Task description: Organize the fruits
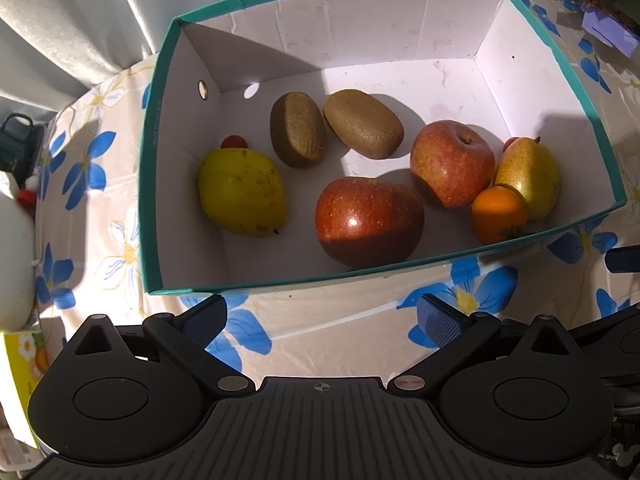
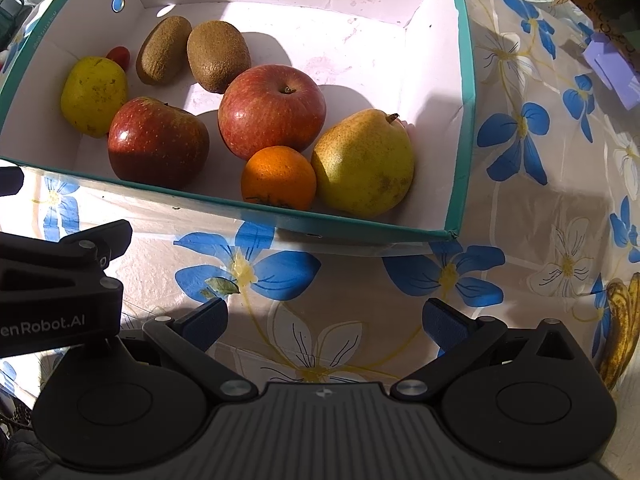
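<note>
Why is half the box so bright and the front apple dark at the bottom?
Left wrist view: sunlight hits the box floor, while its near wall shades the front apple, which shows a small glare spot. Right wrist view: same shadow on that apple; the fisheye lens bends the box edges.

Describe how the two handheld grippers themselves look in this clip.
Both the left gripper and right gripper are matte black, with ribbed bodies, round side discs, silver pivot screws and blue textured fingertips. White lettering ending "enRobot.AI" marks the left one's side. No sleeves or cables show.
</note>
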